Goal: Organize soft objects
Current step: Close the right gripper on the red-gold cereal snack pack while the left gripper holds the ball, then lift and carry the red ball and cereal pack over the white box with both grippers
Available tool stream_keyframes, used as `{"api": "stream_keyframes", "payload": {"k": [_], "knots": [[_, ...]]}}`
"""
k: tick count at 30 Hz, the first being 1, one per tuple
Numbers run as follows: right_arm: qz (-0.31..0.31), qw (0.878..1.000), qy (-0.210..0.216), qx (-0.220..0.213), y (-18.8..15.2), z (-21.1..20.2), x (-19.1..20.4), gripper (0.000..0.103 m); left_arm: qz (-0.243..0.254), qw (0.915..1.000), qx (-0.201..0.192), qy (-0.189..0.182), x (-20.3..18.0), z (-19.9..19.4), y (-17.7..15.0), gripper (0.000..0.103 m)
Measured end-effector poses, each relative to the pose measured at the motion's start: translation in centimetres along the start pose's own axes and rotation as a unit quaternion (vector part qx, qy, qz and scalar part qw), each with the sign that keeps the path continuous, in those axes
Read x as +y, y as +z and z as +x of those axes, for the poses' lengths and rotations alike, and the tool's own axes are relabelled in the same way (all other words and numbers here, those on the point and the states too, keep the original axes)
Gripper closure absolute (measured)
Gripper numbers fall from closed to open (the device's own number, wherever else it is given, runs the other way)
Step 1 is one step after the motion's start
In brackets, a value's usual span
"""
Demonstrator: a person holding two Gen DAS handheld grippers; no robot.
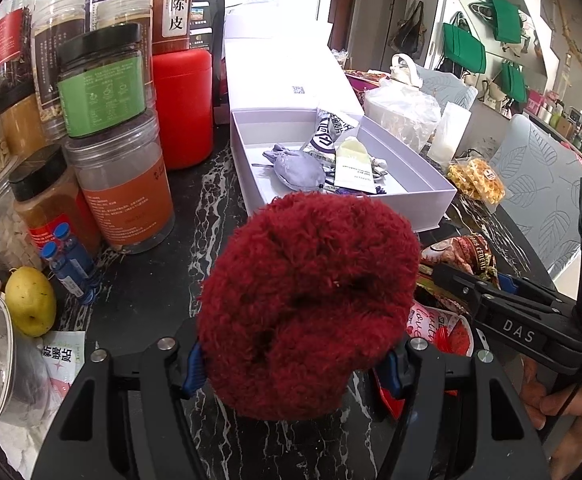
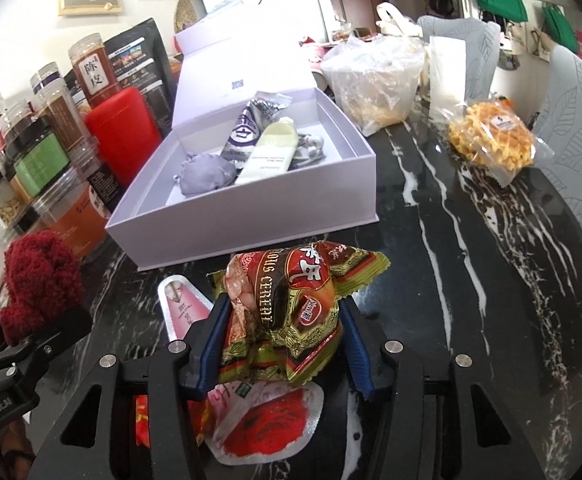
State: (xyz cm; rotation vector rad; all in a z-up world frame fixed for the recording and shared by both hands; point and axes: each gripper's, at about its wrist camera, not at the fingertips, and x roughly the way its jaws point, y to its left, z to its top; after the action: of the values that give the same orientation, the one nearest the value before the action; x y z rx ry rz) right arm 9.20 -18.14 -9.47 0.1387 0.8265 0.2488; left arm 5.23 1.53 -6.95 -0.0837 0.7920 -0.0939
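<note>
Crinkled between the blue pads of my right hand-held gripper (image 2: 279, 344), the cereal packet (image 2: 287, 316) is sitting pinched, its long axis running away from me toward the open white box (image 2: 251, 216), which is lying straight ahead and just beyond. I am also holding the red fluffy bundle (image 1: 307, 304) clamped in my left hand-held gripper (image 1: 295, 368); seen from there, the box (image 1: 431, 204) is lying directly behind the bundle, so both hands are standing about equally near. Pouches and a tube are already lying inside. Under the packet, a pink sachet (image 2: 259, 432) is resting on the worktop (image 2: 451, 280), partly covered. Whether either load is clearing the worktop I cannot tell.
</note>
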Motion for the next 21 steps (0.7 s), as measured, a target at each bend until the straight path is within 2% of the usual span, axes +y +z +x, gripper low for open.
{"api": "stream_keyframes", "payload": {"k": [21], "knots": [[-0.008,0.998,0.018,-0.058,-2.2,-9.7,0.6,0.051,0.022,0.9982,-0.055,-0.004,-2.9,-6.9,-0.6,0.038]]}}
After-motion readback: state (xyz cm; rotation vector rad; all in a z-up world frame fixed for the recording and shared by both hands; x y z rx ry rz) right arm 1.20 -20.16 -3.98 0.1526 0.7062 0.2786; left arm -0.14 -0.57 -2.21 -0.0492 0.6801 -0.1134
